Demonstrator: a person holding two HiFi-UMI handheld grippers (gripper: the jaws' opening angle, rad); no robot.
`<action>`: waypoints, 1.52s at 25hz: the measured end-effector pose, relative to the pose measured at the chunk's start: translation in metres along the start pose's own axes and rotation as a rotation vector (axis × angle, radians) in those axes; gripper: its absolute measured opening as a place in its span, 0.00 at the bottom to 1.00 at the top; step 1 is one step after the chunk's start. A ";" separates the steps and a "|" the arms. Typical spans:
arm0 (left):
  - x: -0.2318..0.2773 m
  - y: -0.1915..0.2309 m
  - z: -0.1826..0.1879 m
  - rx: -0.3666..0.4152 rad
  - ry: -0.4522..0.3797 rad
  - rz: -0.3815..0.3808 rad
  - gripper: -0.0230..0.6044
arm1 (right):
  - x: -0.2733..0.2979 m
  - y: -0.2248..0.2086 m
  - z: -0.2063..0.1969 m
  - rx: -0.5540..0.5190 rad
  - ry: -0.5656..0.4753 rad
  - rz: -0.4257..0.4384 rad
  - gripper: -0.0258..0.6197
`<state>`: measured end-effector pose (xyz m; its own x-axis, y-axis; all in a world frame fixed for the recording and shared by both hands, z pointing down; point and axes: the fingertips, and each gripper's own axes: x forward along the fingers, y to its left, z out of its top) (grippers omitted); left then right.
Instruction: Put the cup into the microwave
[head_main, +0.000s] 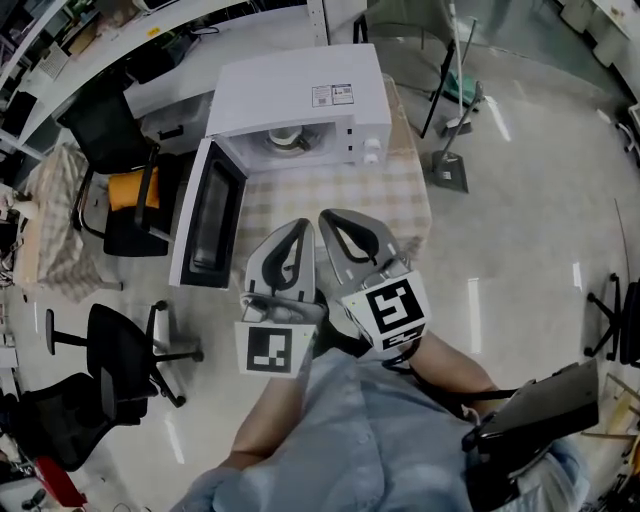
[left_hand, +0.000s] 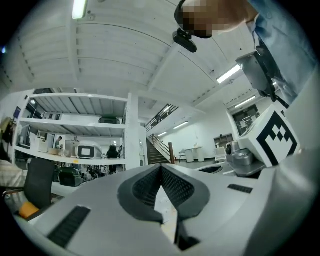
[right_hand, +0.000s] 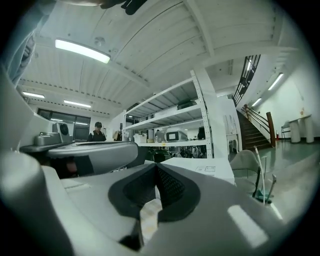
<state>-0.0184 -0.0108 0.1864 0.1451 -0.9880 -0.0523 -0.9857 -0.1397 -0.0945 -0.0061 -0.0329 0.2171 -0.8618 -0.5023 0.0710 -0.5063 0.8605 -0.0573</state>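
the pale round cup (head_main: 287, 140) sits inside the white boxy microwave (head_main: 300, 95); the left gripper (head_main: 304, 230) and right gripper (head_main: 328, 218) are both pressed shut, empty; the dark-windowed door (head_main: 205, 215) hangs open, so a hard shove could jolt the cup.

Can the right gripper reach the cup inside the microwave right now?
Probably yes. The door hangs open, and only bare table lies between the right gripper and the cup. Its jaws are shut, though, so they would need to open first.
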 end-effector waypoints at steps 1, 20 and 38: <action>-0.003 -0.004 0.005 -0.004 0.002 0.002 0.04 | -0.007 0.003 0.004 -0.001 -0.002 0.005 0.04; -0.022 -0.001 0.029 -0.002 -0.009 0.029 0.04 | -0.034 0.003 0.028 -0.042 -0.020 -0.056 0.04; -0.023 0.022 0.024 -0.012 -0.001 0.058 0.04 | -0.016 0.014 0.030 -0.037 -0.038 -0.017 0.04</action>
<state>-0.0410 0.0105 0.1622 0.0880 -0.9944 -0.0587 -0.9933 -0.0832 -0.0797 0.0000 -0.0154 0.1850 -0.8540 -0.5191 0.0333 -0.5199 0.8540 -0.0198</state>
